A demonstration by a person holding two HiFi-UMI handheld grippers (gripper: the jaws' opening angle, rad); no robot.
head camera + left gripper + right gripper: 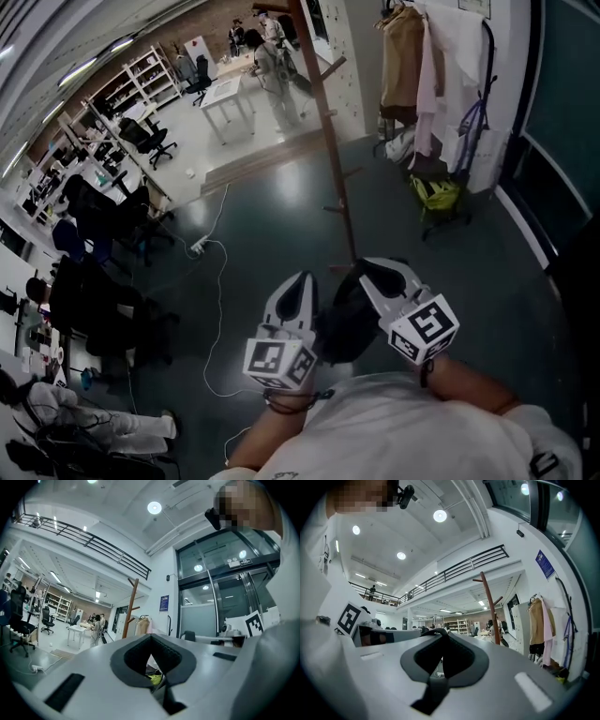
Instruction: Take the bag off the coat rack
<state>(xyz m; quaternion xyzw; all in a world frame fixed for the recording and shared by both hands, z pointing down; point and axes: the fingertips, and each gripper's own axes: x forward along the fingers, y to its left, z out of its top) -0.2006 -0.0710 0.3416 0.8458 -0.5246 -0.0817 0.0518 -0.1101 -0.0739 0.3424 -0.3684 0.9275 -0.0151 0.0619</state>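
Note:
The wooden coat rack (333, 159) stands on the dark floor just ahead of me, with bare pegs and nothing hanging on it. It also rises as a brown post (131, 606) in the left gripper view and as a post (490, 606) in the right gripper view. A black bag (345, 323) hangs low between the two grippers, close to my body. My right gripper (367, 270) is shut, and a dark strap (436, 633) lies over its tip. My left gripper (302, 281) is shut beside the bag with nothing in it.
A clothes rail with coats (427, 66) and a yellow-green bag (436, 195) at its foot stands to the right by a glass wall. A white cable (217, 281) runs across the floor on the left. Office chairs (150, 141), a white table (225, 94) and people stand farther off.

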